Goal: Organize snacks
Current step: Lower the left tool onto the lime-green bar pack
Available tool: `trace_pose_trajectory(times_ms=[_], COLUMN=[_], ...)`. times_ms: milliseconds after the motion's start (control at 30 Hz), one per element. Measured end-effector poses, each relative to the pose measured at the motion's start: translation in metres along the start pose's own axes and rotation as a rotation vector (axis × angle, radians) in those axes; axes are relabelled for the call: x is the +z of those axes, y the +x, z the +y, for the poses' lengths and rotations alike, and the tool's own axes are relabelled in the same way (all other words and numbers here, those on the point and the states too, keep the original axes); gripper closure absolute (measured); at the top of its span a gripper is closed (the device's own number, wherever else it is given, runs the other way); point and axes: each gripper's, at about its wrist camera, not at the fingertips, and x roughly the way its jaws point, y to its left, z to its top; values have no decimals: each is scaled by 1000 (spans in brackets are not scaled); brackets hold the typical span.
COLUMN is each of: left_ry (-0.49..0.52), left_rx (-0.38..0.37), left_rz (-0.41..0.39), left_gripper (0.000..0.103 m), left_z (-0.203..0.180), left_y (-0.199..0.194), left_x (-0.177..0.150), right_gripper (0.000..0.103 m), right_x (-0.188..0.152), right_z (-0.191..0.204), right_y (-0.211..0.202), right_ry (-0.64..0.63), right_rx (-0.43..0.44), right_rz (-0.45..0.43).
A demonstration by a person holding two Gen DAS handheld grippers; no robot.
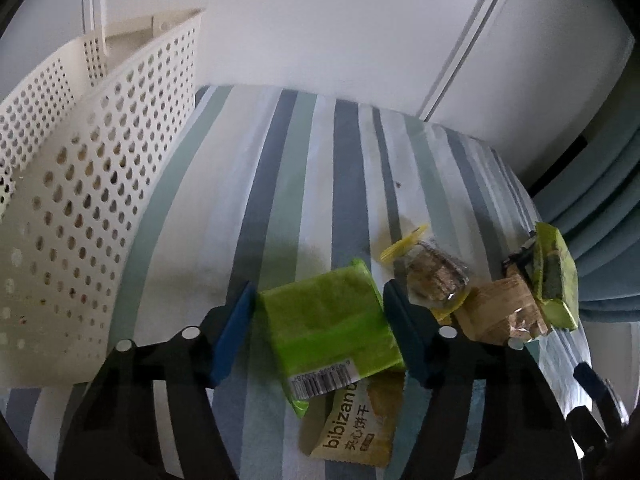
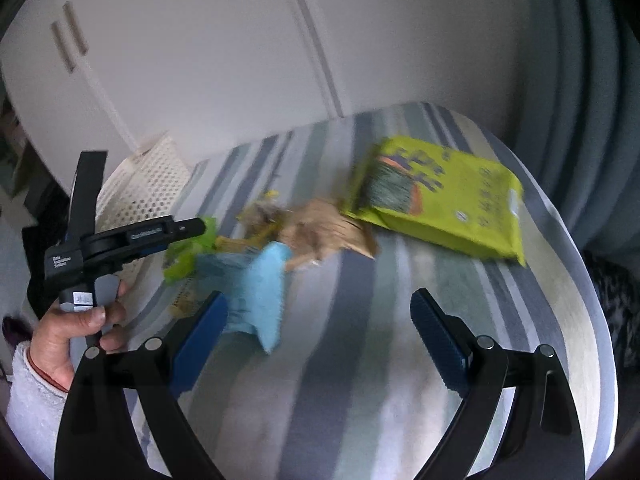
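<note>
My left hand-held gripper [image 1: 320, 328] has its blue pads on either side of a green snack packet [image 1: 332, 320], pads touching its edges, so it is grasping that packet just above the striped cloth [image 1: 280, 184] on the bench. A barcode sticker sits on the packet's near corner. Under it lies a beige packet [image 1: 352, 428] printed "bibizan" with Chinese characters beside it. To the right of my left pad are a clear wrapper of brown biscuits [image 1: 434, 280], a tan packet [image 1: 500, 312] and a bigger lime-green bag [image 1: 554, 276], all close together near the cloth's right edge. The white perforated basket [image 1: 80, 208] stands to the left, well apart from the snacks, nothing between it and the packet I hold.

My right hand-held gripper [image 2: 320, 332] is spread wide with nothing between the pads. A light blue packet [image 2: 260, 292] lies just beside its left pad; the picture is blurred there. The lime-green bag [image 2: 448, 204] carries dark writing I cannot read. My left hand [image 2: 76, 332] grips the other handle, marked with small white text too small to read
</note>
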Motion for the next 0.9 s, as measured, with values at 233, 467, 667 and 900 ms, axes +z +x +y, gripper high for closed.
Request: trace_pose_trajectory(times_ms=[233, 467, 667, 900], left_ry=[19, 38, 38, 24], left_rx=[-38, -50, -16, 7], left_rz=[-58, -60, -34, -8], left_gripper=[47, 39, 14, 14], left_z=[-1, -2, -4, 4], left_y=[-26, -33, -20, -6], left_x=[6, 9, 5, 2], right_gripper=[11, 11, 11, 11], right_x=[23, 42, 44, 22], right_z=[36, 80, 87, 81], right_y=[17, 51, 85, 66], right_ry=[-135, -336, -415, -540], right_rx=[81, 176, 276, 298], right_rz=[5, 74, 223, 270])
